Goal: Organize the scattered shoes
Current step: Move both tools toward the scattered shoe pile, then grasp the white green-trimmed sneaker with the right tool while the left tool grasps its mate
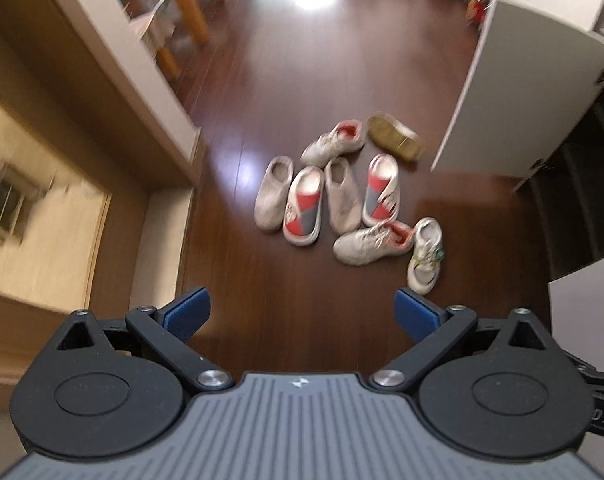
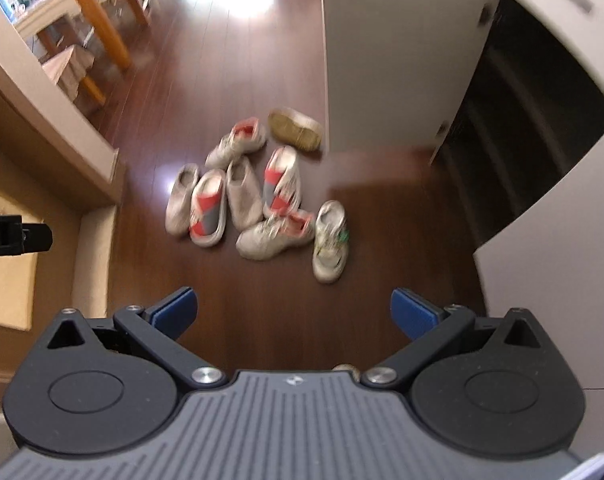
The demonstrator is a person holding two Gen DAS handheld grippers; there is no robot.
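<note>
Several shoes lie jumbled on the dark wood floor ahead of both grippers. Two beige slippers (image 1: 273, 194) (image 1: 343, 194) alternate with two red-and-grey slides (image 1: 304, 206) (image 1: 382, 190). Two grey sneakers with pink lining (image 1: 334, 142) (image 1: 372, 242) lie at the pile's far and near sides. A white sneaker with a green tag (image 1: 424, 256) is nearest on the right, and an overturned shoe shows its tan sole (image 1: 396, 135). In the right wrist view the same pile appears, with the white sneaker (image 2: 330, 242) closest. My left gripper (image 1: 302, 310) and right gripper (image 2: 294, 308) hang open above the floor, nothing between their fingers.
A white cabinet door (image 1: 514, 92) stands open just right of the pile, with dark shelves (image 2: 514, 132) behind it. A beige wall step (image 1: 114, 80) borders the left. A wooden table's legs (image 2: 102, 28) stand at the far left. Bare floor (image 2: 286, 300) lies between grippers and shoes.
</note>
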